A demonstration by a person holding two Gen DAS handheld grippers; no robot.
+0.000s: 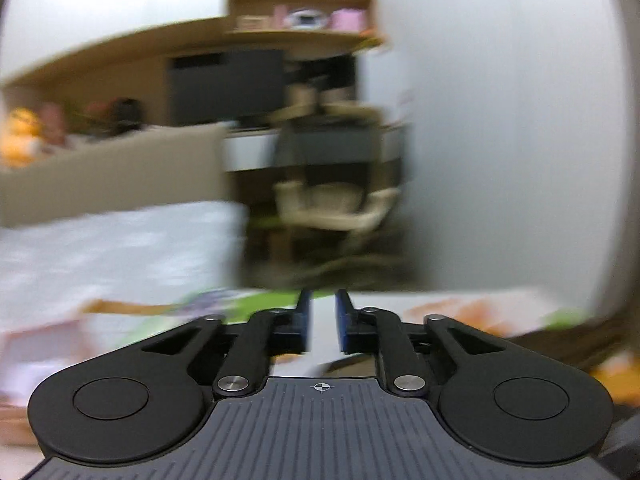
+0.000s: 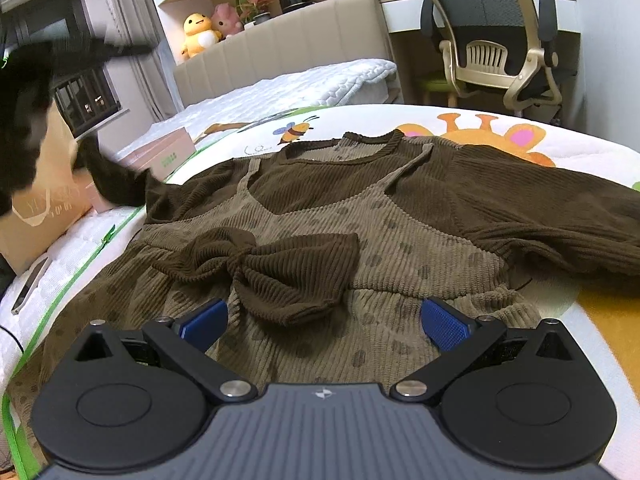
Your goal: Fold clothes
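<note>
Little writing can be read. In the right wrist view a brown paper bag (image 2: pixel 44 200) at the left edge carries pale lettering too blurred to make out, and a pink box (image 2: pixel 160 152) beside it bears a small green word that cannot be read either.

The same view shows the garment sharply: a brown corduroy dress (image 2: pixel 360 216) lies spread flat, front up, on a cartoon-printed play mat (image 2: pixel 472 128) with a bee and an orange animal on it. A dark brown bow (image 2: pixel 272 268) sits at its waist, and the dotted tan pinafore panel runs down toward the camera. The right hand-held gripper (image 2: pixel 324 320) hangs just above the skirt, its blue pads wide apart and nothing between them. The dress's left sleeve (image 2: pixel 116 188) is lifted off the mat into a dark blur at the upper left.

Beyond the mat stand a bed (image 2: pixel 280 92), a yellow plush toy (image 2: pixel 198 34) on a shelf, and an office chair (image 2: pixel 500 40) at a white desk (image 2: pixel 404 14).

The left wrist view is smeared by motion. The left hand-held gripper (image 1: pixel 322 320) has its blue pads close but parted, with a bare gap and no cloth between them. It points across the room at the chair (image 1: pixel 336 204) and a dark monitor (image 1: pixel 228 84), which the right view does not show. The dress (image 1: pixel 580 340) appears only as a brown streak at the lower right.
</note>
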